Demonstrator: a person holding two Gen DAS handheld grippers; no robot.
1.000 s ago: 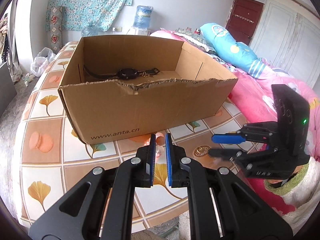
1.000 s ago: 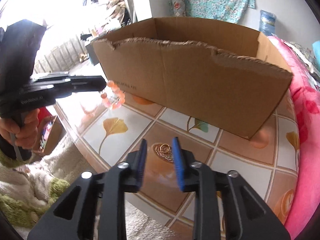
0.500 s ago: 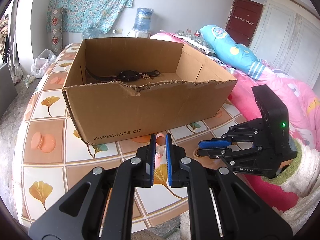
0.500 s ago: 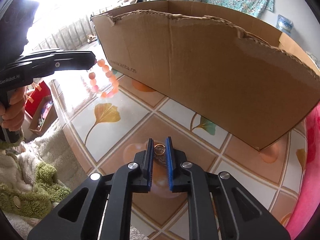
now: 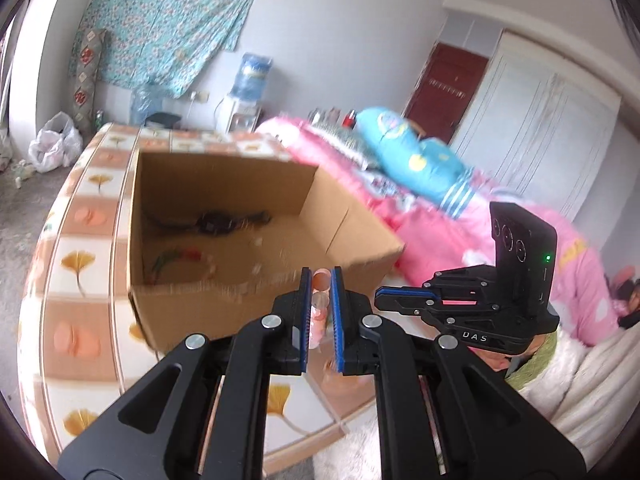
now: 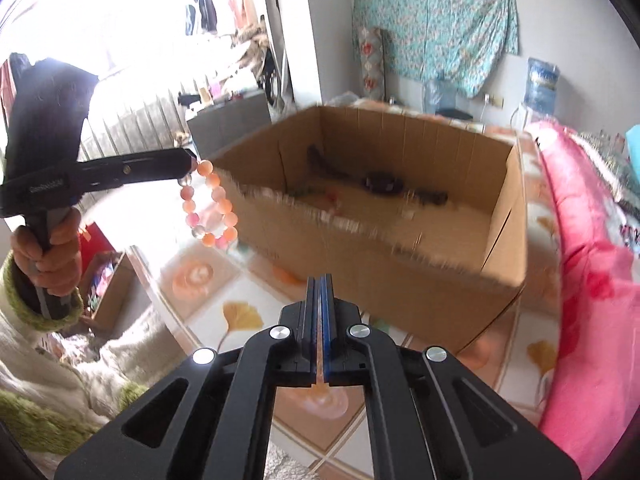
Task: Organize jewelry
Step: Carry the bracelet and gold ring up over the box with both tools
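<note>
Only the right wrist view shows the whole bead bracelet (image 6: 211, 206): a loop of orange, pink and clear beads hanging free from the tip of the left tool (image 6: 191, 162), in the air just outside the near left corner of the cardboard box (image 6: 384, 248). In the left wrist view the same bracelet (image 5: 320, 300) shows only as a few beads pinched between the two nearly closed fingers of the left tool (image 5: 320, 276), with the box (image 5: 248, 240) straight ahead and slightly below.

The left view looks into the box, where a dark wristwatch (image 5: 216, 222) lies near the far wall and a green-and-red beaded string (image 5: 180, 258) lies nearer; both are blurred. The right view shows the watch (image 6: 382, 182) too.

The right tool (image 6: 320, 280) has its fingers pressed almost together; whether the ring is between them cannot be told, since only a thin orange sliver shows in the gap. It hovers above the patterned tabletop (image 6: 240, 312), short of the box's near wall. From the left view the right tool (image 5: 384, 300) sits just to the right, beside the left tool's fingers.
</note>
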